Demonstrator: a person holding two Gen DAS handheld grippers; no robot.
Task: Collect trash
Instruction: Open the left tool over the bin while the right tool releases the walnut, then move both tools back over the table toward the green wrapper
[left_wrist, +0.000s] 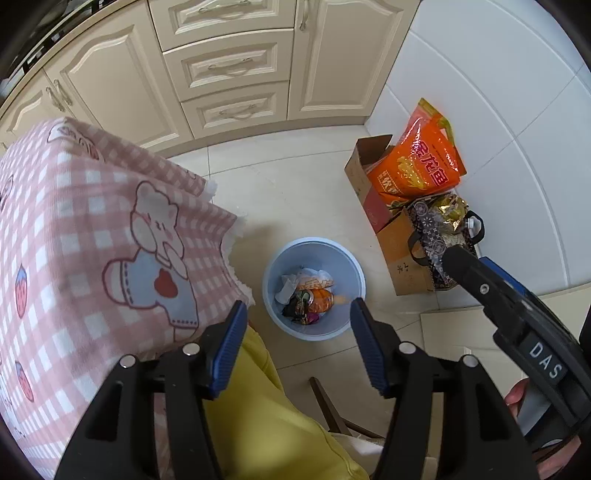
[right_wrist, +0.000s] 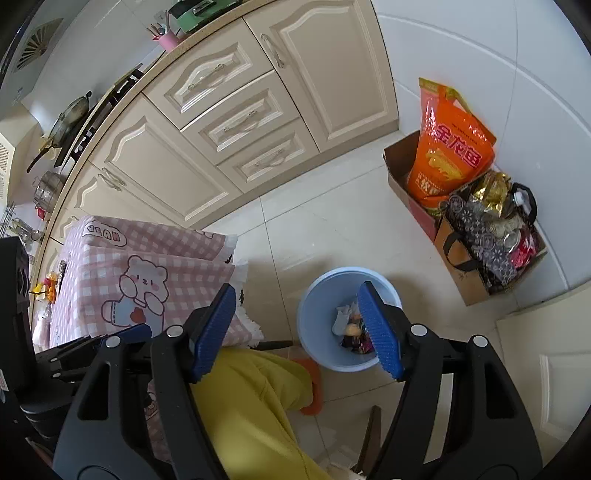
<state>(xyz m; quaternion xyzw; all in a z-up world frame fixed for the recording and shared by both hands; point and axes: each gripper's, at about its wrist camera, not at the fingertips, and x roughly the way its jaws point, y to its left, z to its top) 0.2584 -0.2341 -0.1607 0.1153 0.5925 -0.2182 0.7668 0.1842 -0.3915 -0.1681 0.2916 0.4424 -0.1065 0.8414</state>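
Observation:
A light blue trash bin (left_wrist: 271, 295) stands on the tiled floor beside the table. It holds an orange can (left_wrist: 321, 297), crumpled white paper (left_wrist: 286, 284) and snack wrappers. It also shows in the right wrist view (right_wrist: 314, 317). My left gripper (left_wrist: 299, 314) is open and empty, held high above the bin. My right gripper (right_wrist: 297, 299) is open and empty, also above the bin. The right gripper's black body shows in the left wrist view (left_wrist: 517, 314).
A table with a pink checked cloth (left_wrist: 92, 240) is on the left. Cream cabinets (left_wrist: 229, 66) line the back. A cardboard box with an orange bag (left_wrist: 421, 162) and a dark bag stands by the white wall. Yellow trousers (left_wrist: 269, 413) are below.

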